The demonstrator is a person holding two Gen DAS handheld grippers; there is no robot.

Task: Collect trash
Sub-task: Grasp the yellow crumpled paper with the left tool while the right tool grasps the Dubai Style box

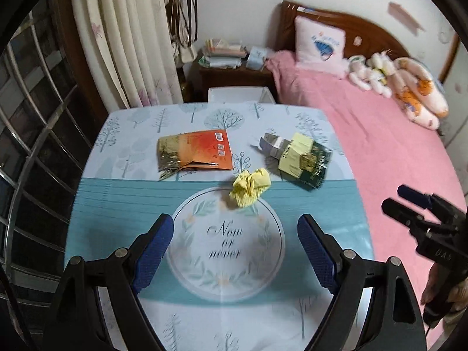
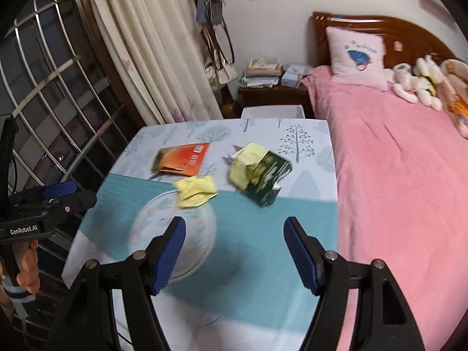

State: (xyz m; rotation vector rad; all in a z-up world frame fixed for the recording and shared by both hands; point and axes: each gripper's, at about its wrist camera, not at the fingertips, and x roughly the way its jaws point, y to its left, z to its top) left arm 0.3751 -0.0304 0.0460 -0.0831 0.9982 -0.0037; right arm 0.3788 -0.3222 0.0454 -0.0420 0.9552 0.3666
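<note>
Trash lies on the table [image 1: 117,204]: an orange and gold packet [image 1: 194,153] at the back left, a crumpled yellow paper [image 1: 250,187] in the middle, and a crushed green and yellow box [image 1: 305,161] with a small grey carton [image 1: 272,143] at the back right. My left gripper [image 1: 235,248] is open and empty, above the table's near part, short of the yellow paper. My right gripper [image 2: 234,251] is open and empty, above the table's near right part. In the right wrist view I see the packet [image 2: 182,158], the yellow paper [image 2: 196,191] and the green box [image 2: 261,172].
A white bin [image 1: 239,95] stands behind the table's far edge; it also shows in the right wrist view [image 2: 272,112]. A pink bed [image 1: 380,146] runs along the right. A barred window [image 1: 35,117] and curtain [image 1: 122,44] are at the left. A nightstand [image 1: 231,73] holds papers.
</note>
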